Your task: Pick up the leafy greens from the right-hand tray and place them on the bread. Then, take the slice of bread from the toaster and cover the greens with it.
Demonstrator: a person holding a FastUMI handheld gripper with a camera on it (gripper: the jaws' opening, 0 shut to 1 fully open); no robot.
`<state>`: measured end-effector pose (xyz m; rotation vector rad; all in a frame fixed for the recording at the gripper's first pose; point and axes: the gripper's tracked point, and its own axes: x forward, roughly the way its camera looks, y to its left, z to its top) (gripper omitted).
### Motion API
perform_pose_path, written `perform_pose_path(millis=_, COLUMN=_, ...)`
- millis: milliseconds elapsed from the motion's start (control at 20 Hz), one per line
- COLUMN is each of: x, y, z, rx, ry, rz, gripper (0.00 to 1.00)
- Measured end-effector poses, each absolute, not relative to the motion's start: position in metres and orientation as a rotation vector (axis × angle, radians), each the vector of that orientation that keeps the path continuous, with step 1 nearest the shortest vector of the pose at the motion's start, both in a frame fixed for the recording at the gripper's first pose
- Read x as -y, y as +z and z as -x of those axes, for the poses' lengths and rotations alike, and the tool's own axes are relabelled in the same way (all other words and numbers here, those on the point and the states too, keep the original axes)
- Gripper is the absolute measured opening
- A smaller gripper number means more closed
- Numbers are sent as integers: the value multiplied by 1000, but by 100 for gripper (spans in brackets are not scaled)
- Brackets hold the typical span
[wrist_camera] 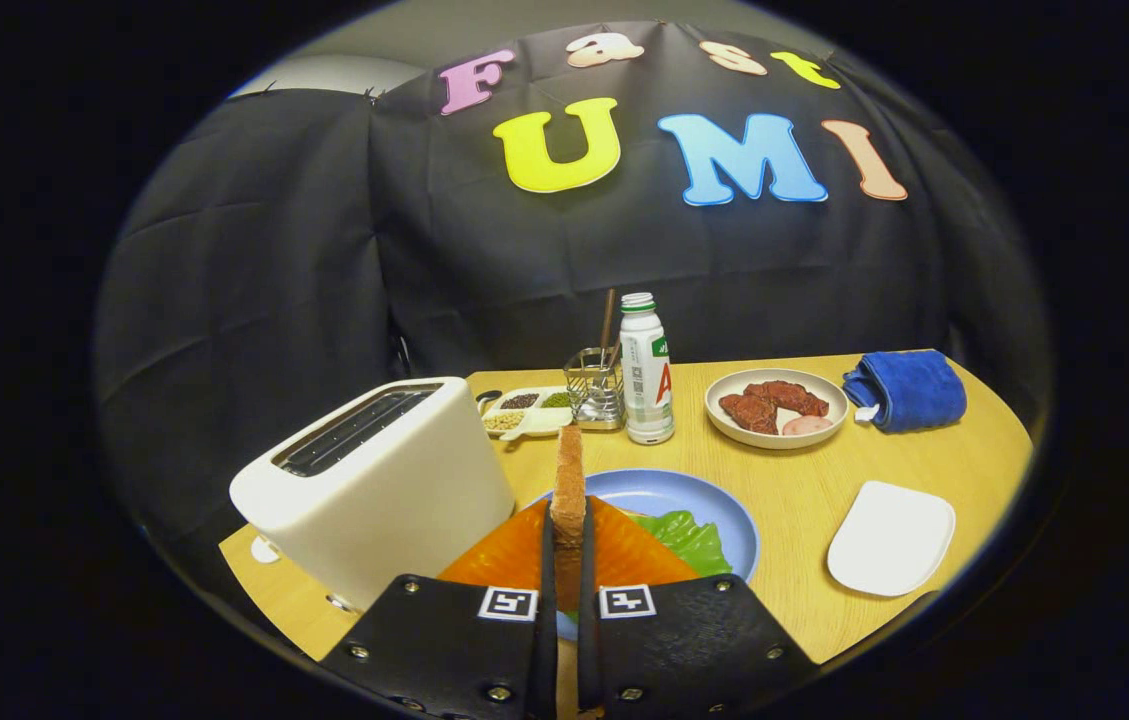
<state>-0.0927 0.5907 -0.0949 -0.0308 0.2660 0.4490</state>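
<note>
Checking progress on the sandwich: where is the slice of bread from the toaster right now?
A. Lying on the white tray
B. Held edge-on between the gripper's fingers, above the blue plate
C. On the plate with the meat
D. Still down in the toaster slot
B: the bread slice stands edge-on, clamped in the gripper, over the blue plate with the greens; the toaster sits beside it.

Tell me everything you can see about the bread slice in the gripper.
The bread slice stands on edge, seen edge-on as a thin strip with a brown crust and a grainy, toasted look. The gripper is shut on its lower part, both fingers pressing its faces; its top rises beyond them. It hangs over the blue plate, right of the toaster, above the greens.
</note>
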Motion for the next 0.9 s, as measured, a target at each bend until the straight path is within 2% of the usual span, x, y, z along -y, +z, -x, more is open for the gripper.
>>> perform_pose_path(millis=400, x=-554, y=-116, z=74, rx=-316, ry=388, rz=63, gripper=15)
perform_pose_path(millis=450, x=-551, y=-117, z=73, rx=-316, ry=385, rz=71, gripper=18)
perform_pose_path(millis=600, x=-543, y=-119, z=70, rx=-312, ry=366, rz=91, gripper=18)
perform_pose_path(millis=650, x=-540, y=-120, z=66, rx=-302, ry=354, rz=110, gripper=29)
perform_pose_path(millis=700, x=-539, y=-121, z=67, rx=-304, ry=356, rz=118, gripper=32)
perform_pose_path(millis=900, x=-532, y=-125, z=65, rx=-312, ry=347, rz=118, gripper=33)
